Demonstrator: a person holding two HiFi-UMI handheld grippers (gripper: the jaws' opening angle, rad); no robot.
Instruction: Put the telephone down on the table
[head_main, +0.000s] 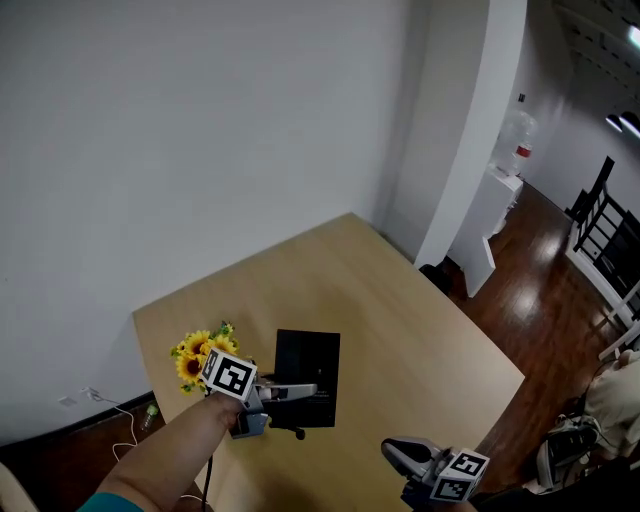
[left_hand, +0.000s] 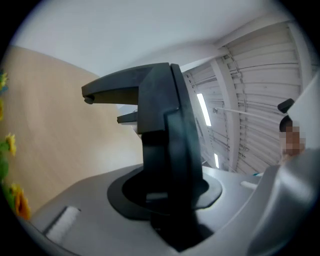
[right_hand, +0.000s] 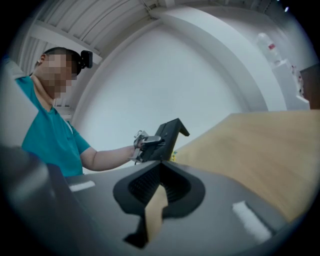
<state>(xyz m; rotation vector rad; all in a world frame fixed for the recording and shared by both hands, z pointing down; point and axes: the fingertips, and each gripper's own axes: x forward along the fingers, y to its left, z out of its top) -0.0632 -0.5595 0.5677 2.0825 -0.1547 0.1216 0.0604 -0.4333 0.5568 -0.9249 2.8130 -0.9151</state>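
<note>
The telephone is a flat black slab, and my left gripper is shut on its near edge. It hangs over the left part of the wooden table. In the left gripper view the telephone stands clamped between the jaws of the left gripper. My right gripper is low at the table's near edge with nothing in it. In the right gripper view the right gripper shows a narrow gap with bare table through it. The telephone and left gripper appear ahead of it, raised off the table.
A bunch of sunflowers sits at the table's left edge, just beside the left gripper. A white wall and pillar stand behind the table. A water dispenser stands far right. A cable lies on the floor at the left.
</note>
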